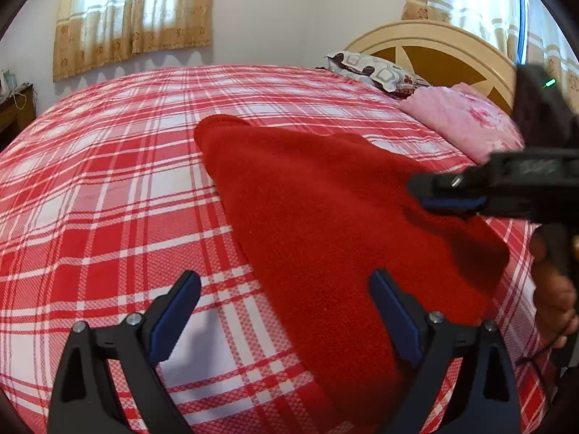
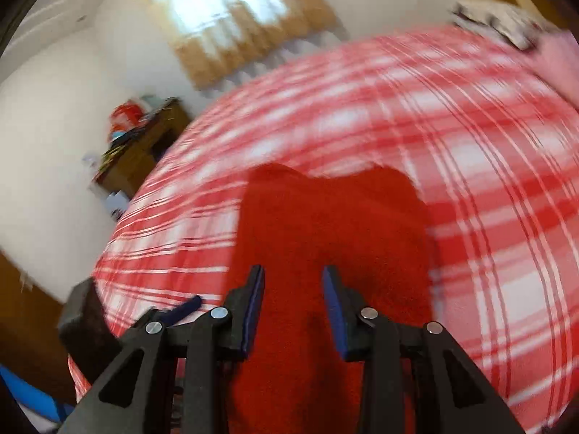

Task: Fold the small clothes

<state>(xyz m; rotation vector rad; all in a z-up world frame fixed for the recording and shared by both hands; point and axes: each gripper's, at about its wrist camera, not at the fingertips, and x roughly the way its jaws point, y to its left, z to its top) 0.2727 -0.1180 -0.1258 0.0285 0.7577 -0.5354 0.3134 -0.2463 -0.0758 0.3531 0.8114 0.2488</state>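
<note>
Place: I am looking into a bedroom of a home.
Bed: a wide bed under a red-and-white plaid cotton bedspread fills my view.
Headboard: an arched cream and brown wooden headboard stands at its far end.
Bedding: a patterned grey-and-maroon pillow lies beside a folded pink floral blanket.
Windows: I see sheer tan floral-bordered curtains against plain white walls.
Furniture: a dark wooden cluttered side cabinet stands by the wall.

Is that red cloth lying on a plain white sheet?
No, the red cloth lies on a red-and-white plaid bedspread, as the left wrist view plainly shows.
</note>
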